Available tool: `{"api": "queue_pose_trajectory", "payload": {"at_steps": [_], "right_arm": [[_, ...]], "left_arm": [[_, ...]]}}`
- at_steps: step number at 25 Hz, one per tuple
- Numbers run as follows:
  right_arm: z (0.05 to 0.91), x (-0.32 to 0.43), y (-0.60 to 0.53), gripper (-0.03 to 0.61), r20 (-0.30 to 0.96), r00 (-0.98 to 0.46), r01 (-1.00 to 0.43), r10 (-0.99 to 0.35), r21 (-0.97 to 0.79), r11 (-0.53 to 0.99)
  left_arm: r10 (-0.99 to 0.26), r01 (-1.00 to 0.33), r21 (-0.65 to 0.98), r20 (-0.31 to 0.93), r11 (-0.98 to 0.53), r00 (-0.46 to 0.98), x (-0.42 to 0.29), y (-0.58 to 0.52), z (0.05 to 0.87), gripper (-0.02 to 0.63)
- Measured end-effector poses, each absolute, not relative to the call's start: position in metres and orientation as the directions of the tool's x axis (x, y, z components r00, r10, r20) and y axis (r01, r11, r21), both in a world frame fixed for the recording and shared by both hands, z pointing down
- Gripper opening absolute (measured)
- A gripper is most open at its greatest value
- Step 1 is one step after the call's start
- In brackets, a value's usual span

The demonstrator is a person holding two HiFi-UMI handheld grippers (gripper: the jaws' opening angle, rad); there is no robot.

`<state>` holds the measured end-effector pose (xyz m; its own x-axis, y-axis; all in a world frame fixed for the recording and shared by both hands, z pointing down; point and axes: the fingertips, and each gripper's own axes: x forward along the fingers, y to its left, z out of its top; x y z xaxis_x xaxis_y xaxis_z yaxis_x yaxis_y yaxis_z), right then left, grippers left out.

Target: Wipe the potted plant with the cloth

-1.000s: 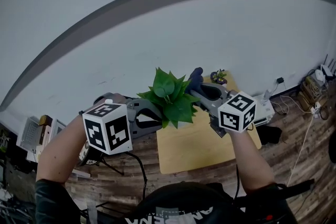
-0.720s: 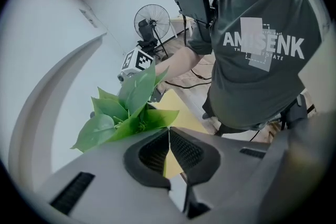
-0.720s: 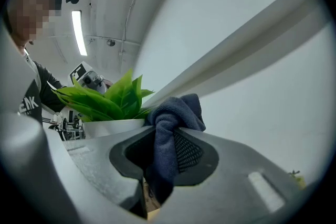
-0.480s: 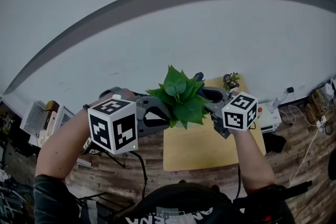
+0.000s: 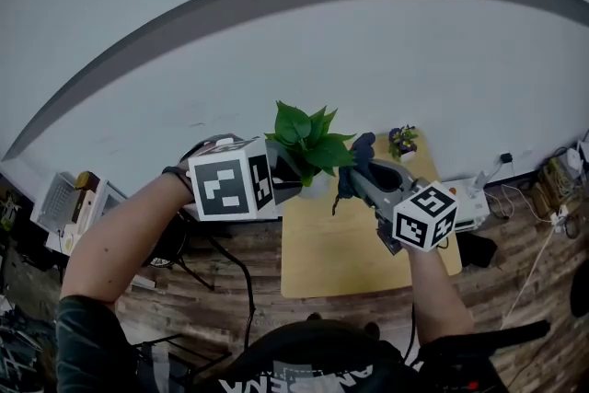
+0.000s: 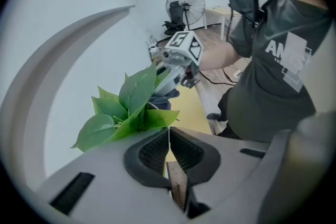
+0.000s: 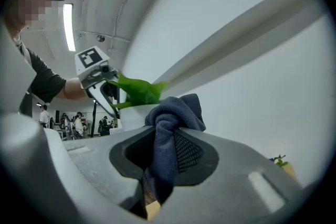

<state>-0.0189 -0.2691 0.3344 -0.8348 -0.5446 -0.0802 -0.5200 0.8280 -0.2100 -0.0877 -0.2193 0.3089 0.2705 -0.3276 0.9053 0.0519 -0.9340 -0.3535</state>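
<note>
Up in the air goes the leafy green potted plant (image 5: 308,138), held above the table's near-left corner, well clear of the top. The left gripper (image 6: 168,132) is clenched hard, pads all but meeting. The leaves spring up right past its tips, so I judge it is pinching something thin, likely the pot's rim, though the pot itself is hidden there. A second ago that gripper's marker cube sat low and out to the left. Now it has swung in tight beside the foliage, and the plant looks turned with it.

The right gripper (image 7: 167,131) grips the bunched dark blue cloth (image 7: 176,110). That cloth was tucked in against the upper leaves a second ago. Now it hangs just beside them on the right, off the foliage, which looks like a fresh side being offered for the next pass.

Below lies the pale yellow wooden table (image 5: 350,262), with a small purple-flowered plant (image 5: 402,141) at its far corner. Around it are a dark plank floor (image 5: 230,290) and a white wall (image 5: 276,60) crossed by a grey band.
</note>
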Motion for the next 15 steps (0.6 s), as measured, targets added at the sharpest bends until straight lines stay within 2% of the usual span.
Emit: {"api": "queue_pose_trajectory", "payload": {"at_steps": [5, 10, 15], "right_arm": [[0.316, -0.031, -0.229, 0.087, -0.105, -0.814, -0.566, -0.571, -0.081, 0.821], [0.308, -0.064, -0.203, 0.087, -0.109, -0.782, -0.62, -0.613, 0.04, 0.784], [0.313, -0.062, -0.213, 0.087, -0.107, -0.725, -0.688, -0.681, 0.045, 0.725]], "left_arm": [[-0.337, -0.097, -0.323, 0.901, -0.941, 0.274, -0.077, -0.232, 0.311, 0.009], [-0.376, -0.116, -0.358, 0.892, -0.926, 0.251, -0.072, -0.234, 0.316, 0.008], [-0.338, -0.161, -0.307, 0.912, -0.938, 0.233, -0.072, -0.239, 0.318, 0.008]]}}
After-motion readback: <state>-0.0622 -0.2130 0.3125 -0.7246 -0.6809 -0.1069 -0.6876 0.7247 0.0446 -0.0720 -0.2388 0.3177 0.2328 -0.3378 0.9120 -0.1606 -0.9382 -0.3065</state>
